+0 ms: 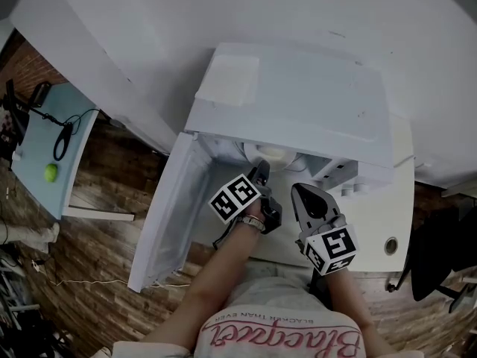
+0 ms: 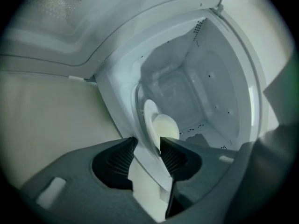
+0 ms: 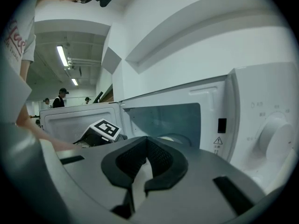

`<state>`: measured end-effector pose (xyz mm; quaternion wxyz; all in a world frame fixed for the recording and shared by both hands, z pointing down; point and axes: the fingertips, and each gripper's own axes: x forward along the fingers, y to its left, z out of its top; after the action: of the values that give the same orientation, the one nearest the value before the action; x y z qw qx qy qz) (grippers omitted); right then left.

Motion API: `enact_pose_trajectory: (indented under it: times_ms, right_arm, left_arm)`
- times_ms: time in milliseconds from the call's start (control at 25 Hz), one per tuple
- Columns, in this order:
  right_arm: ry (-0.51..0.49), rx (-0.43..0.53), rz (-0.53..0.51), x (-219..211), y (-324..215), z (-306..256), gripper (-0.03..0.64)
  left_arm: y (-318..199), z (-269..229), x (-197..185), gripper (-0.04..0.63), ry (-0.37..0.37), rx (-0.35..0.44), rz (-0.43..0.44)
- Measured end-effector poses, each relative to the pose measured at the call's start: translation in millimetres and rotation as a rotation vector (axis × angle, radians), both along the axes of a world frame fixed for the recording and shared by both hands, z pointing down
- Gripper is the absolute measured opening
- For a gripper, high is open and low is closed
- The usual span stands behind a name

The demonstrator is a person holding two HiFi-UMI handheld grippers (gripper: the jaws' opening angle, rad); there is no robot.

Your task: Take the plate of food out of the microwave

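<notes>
Plate is inside the microwave, sitting on the turntable near the front, pale food on top. Door is swung fully open to the left.

Left gripper is reaching into the cavity with its jaws spread. The plate's near rim is at the tips, in the gap, and I don't see the pads biting it yet. The white band running down through the gap could be the rim or the cavity's front sill; can't tell which.

Right gripper is outside in front of the control panel, jaws pressed together on nothing.

Risks as I read it:
- A thin one-sided rim pinch could let the plate droop when it clears the turntable, and the food slides off.
- If the lower jaw goes under the turntable edge instead of only the plate, the glass gets dragged out too.
- If the sill is what's in the gap, closing grabs the microwave, not the plate.
- The right gripper is closed and off to the side, so nothing is ready to support the far rim or catch a tilt before the counter.
</notes>
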<state>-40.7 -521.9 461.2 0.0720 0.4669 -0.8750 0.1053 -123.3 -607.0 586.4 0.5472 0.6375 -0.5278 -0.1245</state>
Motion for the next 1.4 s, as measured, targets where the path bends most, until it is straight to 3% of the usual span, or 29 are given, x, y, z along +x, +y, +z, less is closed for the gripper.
enact_pose_trajectory:
  times_ms: [240, 360, 640, 1040, 1400]
  right_arm:
    - [0.005, -0.005, 0.001, 3.3, -4.6, 1.9, 0.011]
    - [0.008, -0.006, 0.000, 3.7, -5.1, 1.7, 0.011]
    - [0.011, -0.003, -0.016, -2.2, -1.4, 1.2, 0.011]
    - [0.022, -0.006, 0.002, 3.1, 4.8, 4.0, 0.011]
    - [0.025, 0.001, 0.000, -2.0, 9.2, 3.5, 0.011]
  left_arm:
    - [-0.2, 1.8, 0.4, 0.175, -0.028, -0.090, 0.027]
    - [2.3, -0.7, 1.0, 0.130, 0.002, -0.125, 0.059]
    - [3.5, -2.2, -0.6, 0.102, 0.073, -0.164, 0.081]
    - [2.6, -14.3, 2.5, 0.037, 0.128, -0.124, 0.098]
    - [4.5, -22.6, 9.8, 0.017, 0.312, -0.008, 0.056]
